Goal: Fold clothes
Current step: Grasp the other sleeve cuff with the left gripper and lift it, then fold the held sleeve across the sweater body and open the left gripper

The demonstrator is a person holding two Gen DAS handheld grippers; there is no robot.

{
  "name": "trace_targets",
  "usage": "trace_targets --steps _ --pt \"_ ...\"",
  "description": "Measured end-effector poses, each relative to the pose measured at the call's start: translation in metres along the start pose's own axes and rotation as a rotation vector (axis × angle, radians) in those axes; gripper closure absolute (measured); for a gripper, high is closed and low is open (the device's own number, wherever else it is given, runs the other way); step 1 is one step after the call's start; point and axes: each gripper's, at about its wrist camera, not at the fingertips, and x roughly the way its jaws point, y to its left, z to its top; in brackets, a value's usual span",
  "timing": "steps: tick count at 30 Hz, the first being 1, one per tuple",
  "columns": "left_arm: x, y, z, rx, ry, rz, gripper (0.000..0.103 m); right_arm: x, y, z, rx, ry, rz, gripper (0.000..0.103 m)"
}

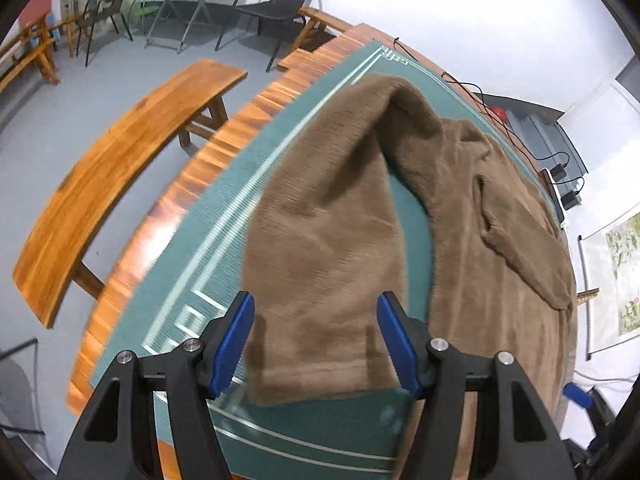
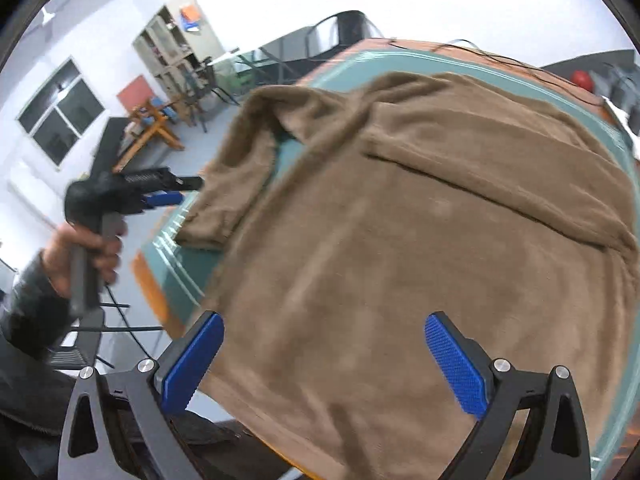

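Note:
A brown fleece garment (image 2: pixel 420 248) lies spread on a green mat (image 1: pixel 224 216) on a wooden table. One sleeve (image 1: pixel 324 240) is bent back toward the near mat edge, its cuff at the front. My left gripper (image 1: pixel 316 340) hovers open just above that cuff, a blue pad on each side, nothing clamped. In the right wrist view the left gripper (image 2: pixel 176 192) shows at the left, held by a hand (image 2: pixel 80 252). My right gripper (image 2: pixel 324 360) is open over the garment's body near its lower hem, which hangs over the table edge.
A wooden bench (image 1: pixel 120 168) stands left of the table. Chairs (image 1: pixel 276 4) and a folding table stand farther back on the grey floor. Black cables (image 1: pixel 504 120) and chargers lie along the table's far edge. Shelves (image 2: pixel 172 52) stand against the wall.

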Motion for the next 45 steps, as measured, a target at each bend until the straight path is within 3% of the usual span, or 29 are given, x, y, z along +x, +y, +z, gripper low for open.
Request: trace_targets --steps 3,9,21,24,26,27,30,40,45 --pt "0.003 0.013 0.0 0.017 0.014 0.019 0.035 0.016 0.023 0.01 -0.002 0.007 0.006 0.001" --pt "0.013 0.03 -0.01 0.003 0.071 -0.031 0.035 0.031 0.036 0.017 0.018 0.012 0.017 0.001" --pt "0.032 0.017 -0.01 0.013 0.103 -0.064 0.035 0.032 0.039 0.026 0.053 -0.001 0.007 0.001" --pt "0.033 0.013 -0.012 0.03 0.102 -0.054 0.064 0.031 0.036 0.028 0.061 -0.005 0.002 0.001" --pt "0.024 0.015 -0.005 0.023 0.06 -0.027 0.074 0.031 0.035 0.029 0.066 -0.007 0.0 0.001" --pt "0.02 0.016 -0.001 0.019 0.039 -0.014 0.084 0.031 0.034 0.029 0.069 -0.008 0.0 0.001" --pt "0.006 0.019 0.009 0.009 -0.023 0.025 0.095 0.03 0.03 0.031 0.073 -0.01 -0.006 0.001" --pt "-0.04 0.029 0.044 -0.026 -0.232 0.157 0.098 0.023 0.013 0.029 0.098 -0.021 -0.02 0.001" --pt "-0.084 0.046 0.081 -0.06 -0.358 0.213 0.098 0.018 -0.003 0.023 0.128 -0.022 -0.025 0.001"
